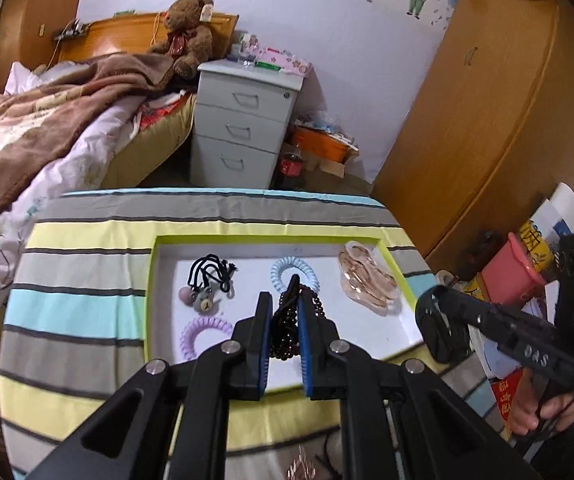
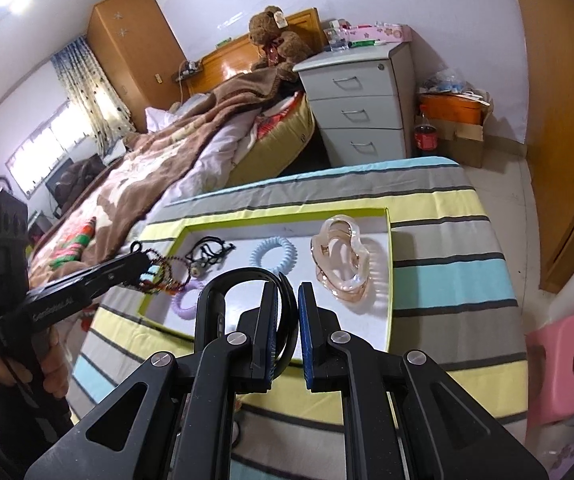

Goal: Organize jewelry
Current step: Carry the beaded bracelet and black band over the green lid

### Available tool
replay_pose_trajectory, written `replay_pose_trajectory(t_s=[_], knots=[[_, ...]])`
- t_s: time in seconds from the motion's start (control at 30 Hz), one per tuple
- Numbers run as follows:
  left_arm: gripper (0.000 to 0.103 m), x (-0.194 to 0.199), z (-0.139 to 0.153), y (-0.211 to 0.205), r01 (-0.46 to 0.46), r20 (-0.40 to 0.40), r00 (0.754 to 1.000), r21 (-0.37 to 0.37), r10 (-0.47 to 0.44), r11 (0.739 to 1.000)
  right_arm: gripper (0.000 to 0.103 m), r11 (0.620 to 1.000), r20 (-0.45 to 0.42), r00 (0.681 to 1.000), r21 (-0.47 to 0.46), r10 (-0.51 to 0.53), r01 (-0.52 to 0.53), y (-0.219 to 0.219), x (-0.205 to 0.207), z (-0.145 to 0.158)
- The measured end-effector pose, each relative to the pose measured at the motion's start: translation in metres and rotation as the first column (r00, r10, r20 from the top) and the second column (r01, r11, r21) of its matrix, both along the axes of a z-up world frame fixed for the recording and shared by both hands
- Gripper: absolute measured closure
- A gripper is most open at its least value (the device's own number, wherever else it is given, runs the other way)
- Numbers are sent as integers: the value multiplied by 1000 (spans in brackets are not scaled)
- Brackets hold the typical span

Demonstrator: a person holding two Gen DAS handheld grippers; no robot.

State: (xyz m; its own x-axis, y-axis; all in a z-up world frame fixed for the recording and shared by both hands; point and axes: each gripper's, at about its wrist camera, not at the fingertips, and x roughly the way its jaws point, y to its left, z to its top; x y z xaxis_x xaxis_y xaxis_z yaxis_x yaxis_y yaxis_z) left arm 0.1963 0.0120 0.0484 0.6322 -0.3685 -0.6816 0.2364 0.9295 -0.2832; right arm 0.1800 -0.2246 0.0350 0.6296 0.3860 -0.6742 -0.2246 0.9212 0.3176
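Jewelry and hair accessories are catalogued as follows. One shallow tray, white inside with a yellow-green rim, is set on a surface covered by a striped cloth.

Lying in the tray, each counted once:
- one black elastic hair tie with a bear charm, at the far left;
- one pale blue spiral hair coil, near the far middle;
- one lilac spiral hair coil, at the near left, just beside the bear charm;
- one clear pinkish hair claw clip, at the right end.

Held above the tray, not lying in it:
- one dark beaded strand, pinched between the nearly closed jaws of the left gripper; in the right wrist view it is seen dangling in loops from that gripper's tip, over the tray's left part;
- one black headband, gripped in the nearly closed jaws of the right gripper, its arc curving up and leftward over the tray's near edge.

Two grippers are counted, each carried by one hand: the left hand and the right hand.

Beyond the surface are noted one bed, one teddy bear and one grey cabinet with three drawers.
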Motion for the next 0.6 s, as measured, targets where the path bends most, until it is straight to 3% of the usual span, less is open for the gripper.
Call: replay_pose_trajectory(t_s=[0.4,0.6], knots=[[90,48,-45,-7,-9,-98,995,4,9,1000,92,995,-66,998,-100,8,-15,19,33,-37],[90,59,-54,-13,-4,-109,994,23,7,1000,92,990,-82,997,-142,10,-21,22,44,-48]])
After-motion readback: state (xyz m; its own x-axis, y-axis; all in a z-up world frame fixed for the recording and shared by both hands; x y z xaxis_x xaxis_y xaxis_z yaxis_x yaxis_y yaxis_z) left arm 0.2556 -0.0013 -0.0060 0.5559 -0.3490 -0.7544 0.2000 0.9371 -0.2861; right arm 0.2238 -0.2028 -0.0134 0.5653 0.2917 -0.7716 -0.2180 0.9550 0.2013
